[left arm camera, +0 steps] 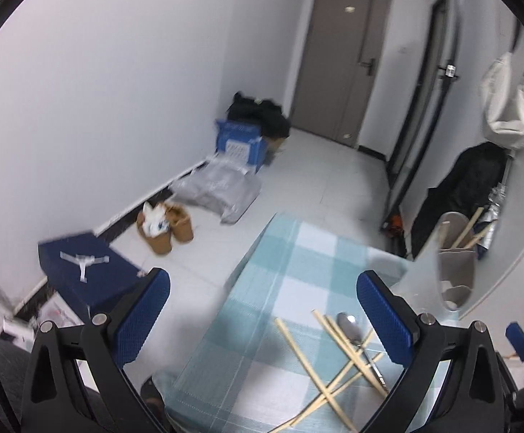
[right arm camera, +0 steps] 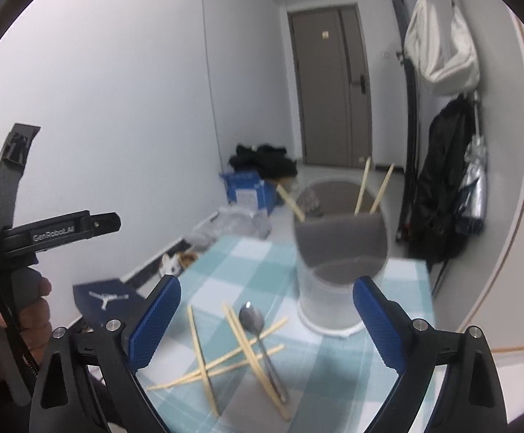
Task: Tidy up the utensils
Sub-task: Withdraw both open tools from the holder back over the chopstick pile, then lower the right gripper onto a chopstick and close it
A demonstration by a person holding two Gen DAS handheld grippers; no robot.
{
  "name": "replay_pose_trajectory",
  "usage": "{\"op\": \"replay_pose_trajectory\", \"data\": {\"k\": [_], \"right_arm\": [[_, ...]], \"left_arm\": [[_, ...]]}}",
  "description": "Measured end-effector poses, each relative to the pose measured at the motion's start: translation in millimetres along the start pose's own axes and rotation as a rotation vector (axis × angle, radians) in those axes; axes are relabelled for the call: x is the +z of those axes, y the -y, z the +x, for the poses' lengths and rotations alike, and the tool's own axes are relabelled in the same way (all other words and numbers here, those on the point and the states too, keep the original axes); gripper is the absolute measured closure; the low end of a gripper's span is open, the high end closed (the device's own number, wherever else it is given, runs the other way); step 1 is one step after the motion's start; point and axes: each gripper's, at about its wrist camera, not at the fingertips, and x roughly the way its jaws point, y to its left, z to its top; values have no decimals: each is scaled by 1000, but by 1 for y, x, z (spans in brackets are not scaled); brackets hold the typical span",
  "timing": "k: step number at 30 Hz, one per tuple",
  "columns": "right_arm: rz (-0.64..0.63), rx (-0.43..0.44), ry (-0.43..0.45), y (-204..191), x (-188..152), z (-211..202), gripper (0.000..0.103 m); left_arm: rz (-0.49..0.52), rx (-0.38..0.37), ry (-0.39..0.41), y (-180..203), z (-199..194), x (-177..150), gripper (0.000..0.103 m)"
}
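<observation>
- Left tool: jaws wide, nothing between them.
- Right tool: jaws wide, empty.
- Loose chopsticks and spoon: crossed on checked worktop.
- Holder: upright behind them, containing three chopsticks.

Checked tablecloth looks like woven cloth, matt, fine ribbed texture; chopsticks are pale bare wood or bamboo, unfinished matt; spoon is polished metal, glossy with a highlight on the bowl. Utensil holder is frosted translucent plastic outside with a matt grey insert, smooth. Right gripper and left gripper pads are blue, knurled rubbery-looking texture, on black matt plastic fingers with shiny metal pins; floor tiles are smooth, slightly glossy; shoebox is matt blue cardboard.
</observation>
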Motion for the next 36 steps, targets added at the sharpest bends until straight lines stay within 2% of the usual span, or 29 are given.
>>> {"op": "replay_pose_trajectory", "data": {"k": [5,8,11,14,20,22,24,25,27,29,30,31,32,34,35,36], "right_arm": [[0,4,-96,-6,-13,28,6],[-3,25,-151,-13,-19,44,6],[-6,72,-235,-23,-25,66,6],[-8,128,-345,-34,-30,91,6],[-142,210,-451,-71,-25,142,6],[-206,202,-471,-85,-25,160,8],[-269,214,-508,-100,-26,180,14],[-301,228,-535,-108,-28,192,22],[-337,238,-571,-117,-31,204,28],[-378,230,-611,-124,-36,217,39],[-388,224,-621,-125,-38,221,42],[-393,211,-629,-126,-40,226,53],[-395,206,-646,-126,-43,231,59],[-395,210,-671,-125,-46,237,63],[-385,218,-660,-124,-44,238,71],[-383,216,-670,-124,-43,240,71]], "left_arm": [[-51,0,-72,-12,24,-1,1],[-76,58,-122,-22,35,-1,1],[-117,35,-182,-33,44,1,2],[-176,20,-165,-47,39,6,2],[-246,79,-163,-67,47,12,2],[-269,89,-180,-72,52,12,2],[-297,80,-187,-78,55,12,2],[-309,79,-190,-80,57,13,2],[-331,75,-189,-84,57,13,2],[-341,81,-193,-86,59,15,1],[-344,86,-195,-87,59,15,2],[-347,87,-200,-88,60,15,2],[-350,84,-205,-88,61,15,1],[-356,77,-217,-91,64,14,2],[-357,79,-222,-92,64,14,2],[-362,79,-228,-92,65,13,2]]}}
